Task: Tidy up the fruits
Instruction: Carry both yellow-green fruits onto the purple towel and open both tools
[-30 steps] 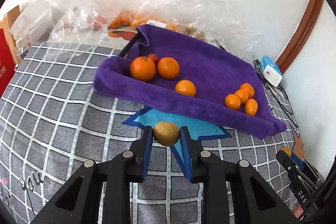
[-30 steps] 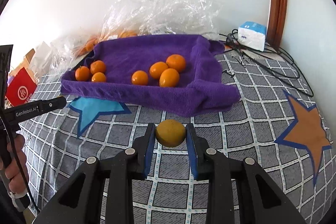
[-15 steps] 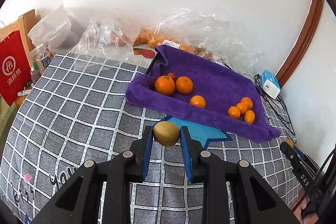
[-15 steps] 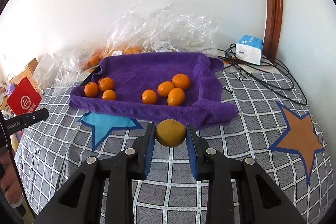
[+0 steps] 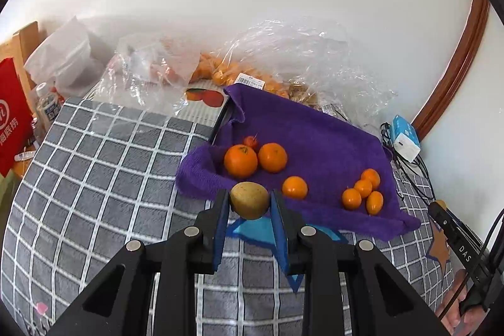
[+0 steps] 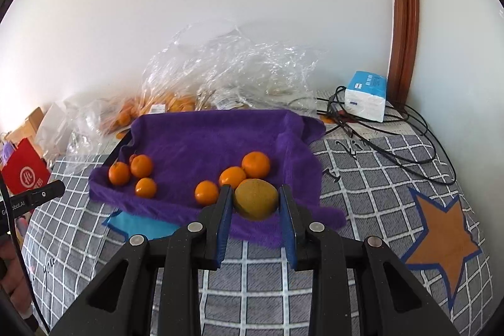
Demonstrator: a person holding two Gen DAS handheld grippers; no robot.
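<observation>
Both grippers are loaded up here; the left gripper point(image 5: 249, 203) is clamped on a brownish-yellow fruit point(image 5: 249, 200), pads tight on both sides; the right gripper point(image 6: 255, 201) pinches a yellow-green fruit point(image 6: 256, 198) the same way. Both fruits hang in the air by the near edge of the purple towel point(image 6: 204, 144), which is draped over a tray on the grey checked blanket point(image 6: 362, 178); 7 oranges sit on the towel, 3 on the left point(image 6: 141, 166) and 4 on the right point(image 6: 255, 164); crinkly plastic bags point(image 6: 226, 68) are piled behind.

"DAS" is printed on the right claw point(image 5: 463, 244); "GenRobot.AI", partly cut off, on the left claw point(image 6: 28, 200).
</observation>
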